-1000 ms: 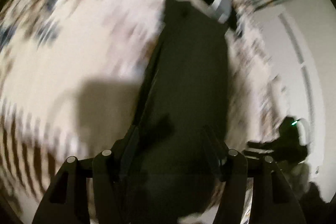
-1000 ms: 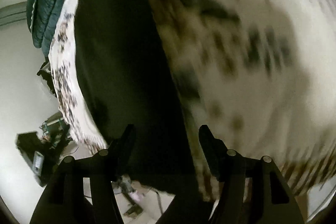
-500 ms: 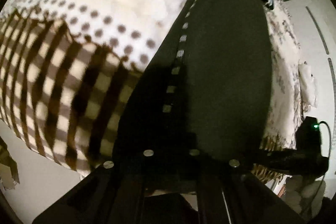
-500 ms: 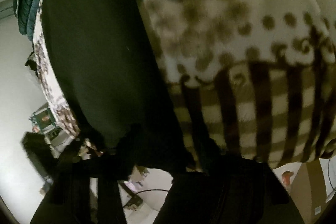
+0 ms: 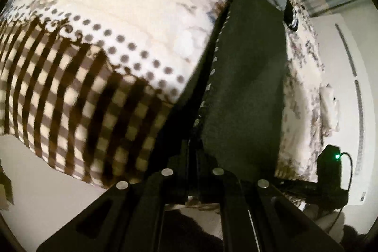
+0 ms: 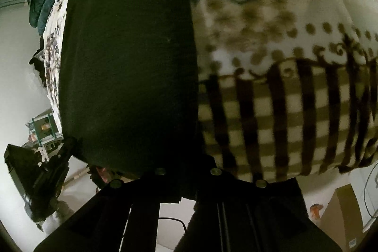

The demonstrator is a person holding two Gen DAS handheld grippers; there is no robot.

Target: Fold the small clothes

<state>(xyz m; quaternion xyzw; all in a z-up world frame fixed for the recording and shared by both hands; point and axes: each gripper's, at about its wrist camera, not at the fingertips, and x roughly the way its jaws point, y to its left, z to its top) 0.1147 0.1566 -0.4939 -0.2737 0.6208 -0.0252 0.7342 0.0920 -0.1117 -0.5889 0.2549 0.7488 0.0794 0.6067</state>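
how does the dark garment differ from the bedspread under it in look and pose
The dark garment is plain and near black; the bedspread is cream, with flowers, dots and a brown check border. The garment is a long narrow strip on top, with its near edge at both tools; the bedspread spreads wide beneath and drapes over the bed's edge. Both are soft cloth.

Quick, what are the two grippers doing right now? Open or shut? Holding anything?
Left gripper: shut on the near edge of the dark garment.
Right gripper: just closed, shut on the same dark garment.
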